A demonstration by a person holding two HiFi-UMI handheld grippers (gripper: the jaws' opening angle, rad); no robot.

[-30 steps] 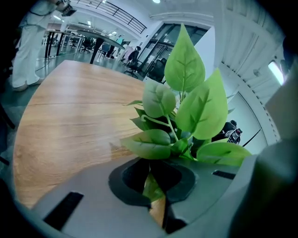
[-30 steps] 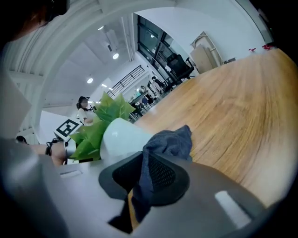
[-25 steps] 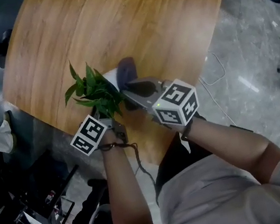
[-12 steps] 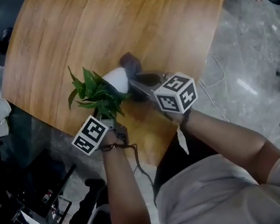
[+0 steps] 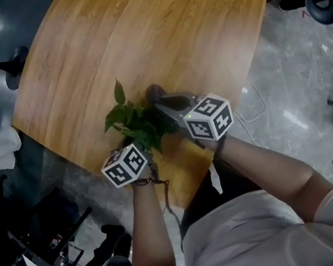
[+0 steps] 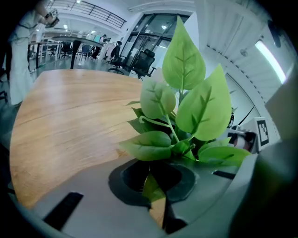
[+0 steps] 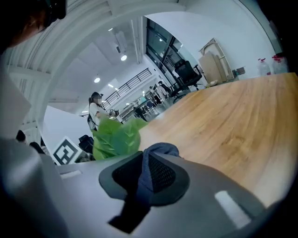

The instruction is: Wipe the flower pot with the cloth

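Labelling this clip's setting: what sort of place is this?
Probably an open-plan office: swivel office chairs by glass walls, a large wooden table, and people standing in the background.

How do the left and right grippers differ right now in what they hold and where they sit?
The left gripper is closed on the green plant, whose leaves rise from its jaws; the right gripper is closed on the blue-grey cloth. In the head view, the left gripper sits near the table edge, while the right gripper reaches further in, beside the plant. Both are shut on something.
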